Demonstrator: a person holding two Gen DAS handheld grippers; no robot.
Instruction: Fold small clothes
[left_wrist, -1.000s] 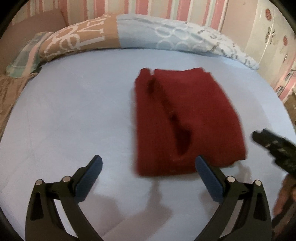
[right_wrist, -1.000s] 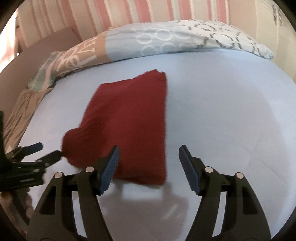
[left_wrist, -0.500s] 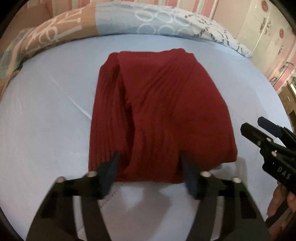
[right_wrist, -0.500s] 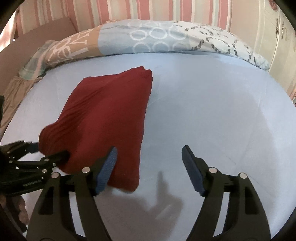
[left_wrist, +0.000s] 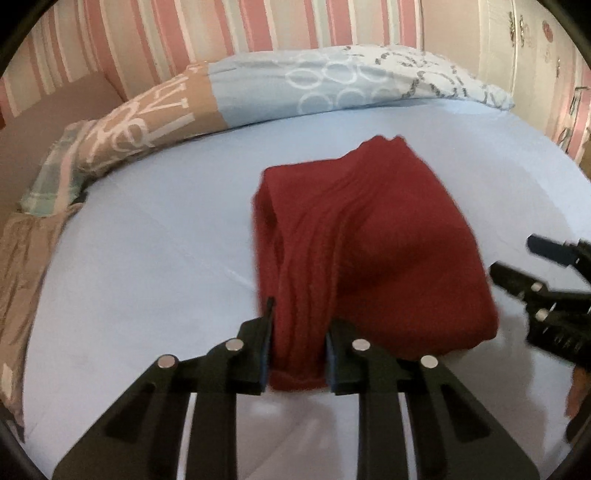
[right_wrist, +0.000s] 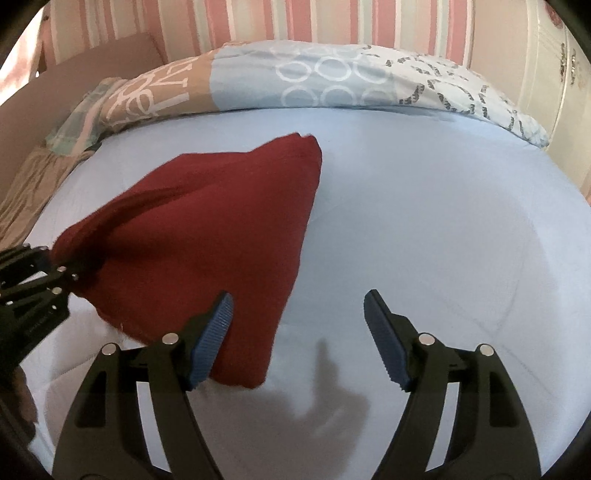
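Observation:
A folded dark red knit garment (left_wrist: 373, 251) lies on the light blue bed sheet (left_wrist: 147, 258). My left gripper (left_wrist: 298, 347) is shut on the garment's near left edge and lifts that corner off the sheet. In the right wrist view the garment (right_wrist: 207, 236) rises toward the left gripper (right_wrist: 48, 273) at the left edge. My right gripper (right_wrist: 297, 332) is open and empty, just right of the garment's near edge, above the sheet (right_wrist: 424, 221). It also shows in the left wrist view (left_wrist: 532, 273) at the right.
A patterned blue and tan duvet (left_wrist: 295, 92) is bunched along the far edge of the bed, also in the right wrist view (right_wrist: 332, 81). A striped pink wall stands behind it. A brown cloth (left_wrist: 22, 258) lies at the left edge.
My left gripper moved up to the garment's near edge, closed on it and lifted that corner. The right gripper stayed open beside the garment.

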